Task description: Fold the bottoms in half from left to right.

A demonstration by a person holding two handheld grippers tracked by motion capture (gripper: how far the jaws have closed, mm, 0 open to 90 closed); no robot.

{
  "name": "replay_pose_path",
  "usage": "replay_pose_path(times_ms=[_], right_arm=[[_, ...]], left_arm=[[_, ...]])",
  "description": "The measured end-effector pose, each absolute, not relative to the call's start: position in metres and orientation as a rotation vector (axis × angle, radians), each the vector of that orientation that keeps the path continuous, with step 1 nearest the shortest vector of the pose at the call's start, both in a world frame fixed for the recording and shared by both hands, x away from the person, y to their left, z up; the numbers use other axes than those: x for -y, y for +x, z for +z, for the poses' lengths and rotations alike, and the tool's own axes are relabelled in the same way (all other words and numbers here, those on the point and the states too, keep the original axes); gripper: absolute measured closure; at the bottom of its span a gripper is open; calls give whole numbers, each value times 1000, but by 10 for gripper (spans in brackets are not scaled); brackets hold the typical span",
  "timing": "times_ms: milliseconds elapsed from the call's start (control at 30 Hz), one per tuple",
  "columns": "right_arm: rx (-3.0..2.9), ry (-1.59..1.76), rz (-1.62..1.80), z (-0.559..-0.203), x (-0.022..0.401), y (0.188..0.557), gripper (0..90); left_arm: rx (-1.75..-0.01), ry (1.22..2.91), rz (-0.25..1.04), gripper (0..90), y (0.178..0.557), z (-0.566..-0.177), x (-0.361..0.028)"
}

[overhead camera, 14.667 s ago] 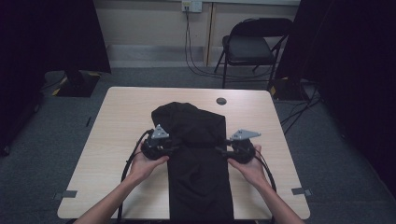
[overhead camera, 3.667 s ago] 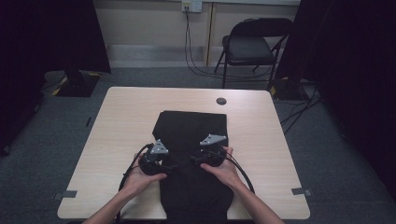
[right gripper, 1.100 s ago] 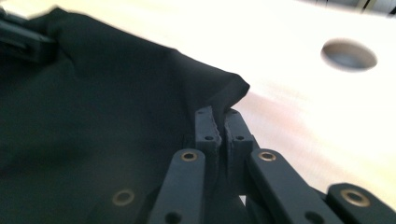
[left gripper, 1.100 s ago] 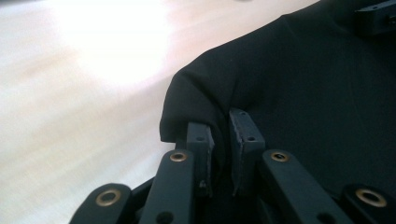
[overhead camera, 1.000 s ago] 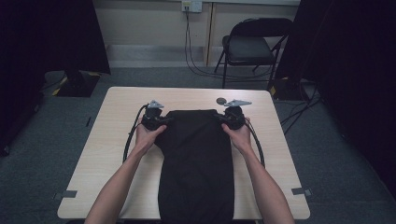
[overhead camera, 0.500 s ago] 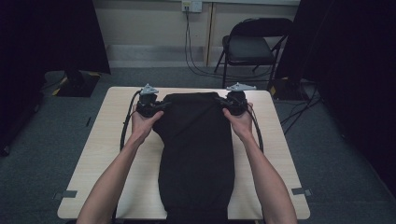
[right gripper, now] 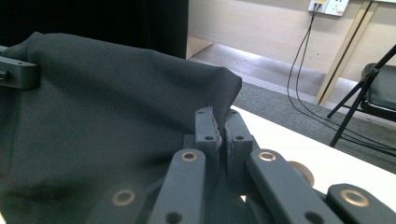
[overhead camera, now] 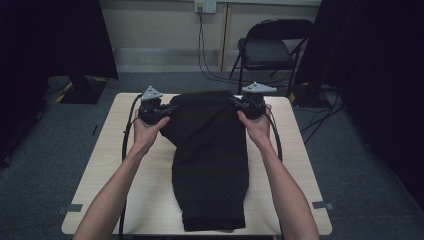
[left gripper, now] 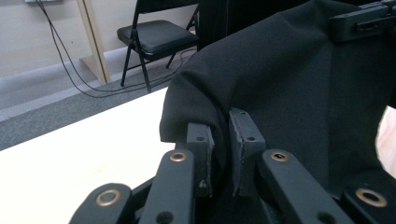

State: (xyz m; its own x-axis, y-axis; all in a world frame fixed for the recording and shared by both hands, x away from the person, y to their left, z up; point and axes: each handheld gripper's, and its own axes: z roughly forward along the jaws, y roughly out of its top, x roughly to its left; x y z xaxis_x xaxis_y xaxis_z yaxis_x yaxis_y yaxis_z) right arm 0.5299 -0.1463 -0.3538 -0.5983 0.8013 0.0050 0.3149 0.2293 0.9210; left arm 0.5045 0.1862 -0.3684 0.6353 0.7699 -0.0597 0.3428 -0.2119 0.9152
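A black garment (overhead camera: pixel 210 150) lies lengthwise down the middle of the light wooden table (overhead camera: pixel 110 170), its far end lifted off the surface. My left gripper (overhead camera: pixel 167 111) is shut on the far left corner of the cloth; the fabric (left gripper: pixel 280 84) folds down between its pads (left gripper: pixel 223 154). My right gripper (overhead camera: pixel 235 104) is shut on the far right corner, with the cloth (right gripper: pixel 93 107) pinched between its pads (right gripper: pixel 219 135). The stretch of fabric between the two grippers hangs taut above the table's far edge.
A black folding chair (overhead camera: pixel 272 50) stands on the grey carpet beyond the table, with cables (overhead camera: pixel 205 55) hanging from a wall outlet. A small dark round object (right gripper: pixel 301 171) lies on the table by my right gripper. Bare tabletop lies on both sides of the garment.
Both grippers have risen and moved toward the far edge with the garment's end in them. The far end of the cloth has come up off the table.
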Motion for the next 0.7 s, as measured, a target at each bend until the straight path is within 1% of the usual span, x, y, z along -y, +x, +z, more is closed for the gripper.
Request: replay_pose_path(times_ms=[167, 300, 700], right_arm=[[-2021, 1016, 1400, -355, 153, 516, 871], [-2035, 998, 1399, -358, 158, 503, 871], [-2039, 961, 1450, -369, 174, 468, 871]], left_arm=[[-872, 1792, 498, 802, 490, -368, -184], [-846, 1831, 503, 802, 479, -371, -181], [-772, 1843, 479, 802, 450, -372, -176]])
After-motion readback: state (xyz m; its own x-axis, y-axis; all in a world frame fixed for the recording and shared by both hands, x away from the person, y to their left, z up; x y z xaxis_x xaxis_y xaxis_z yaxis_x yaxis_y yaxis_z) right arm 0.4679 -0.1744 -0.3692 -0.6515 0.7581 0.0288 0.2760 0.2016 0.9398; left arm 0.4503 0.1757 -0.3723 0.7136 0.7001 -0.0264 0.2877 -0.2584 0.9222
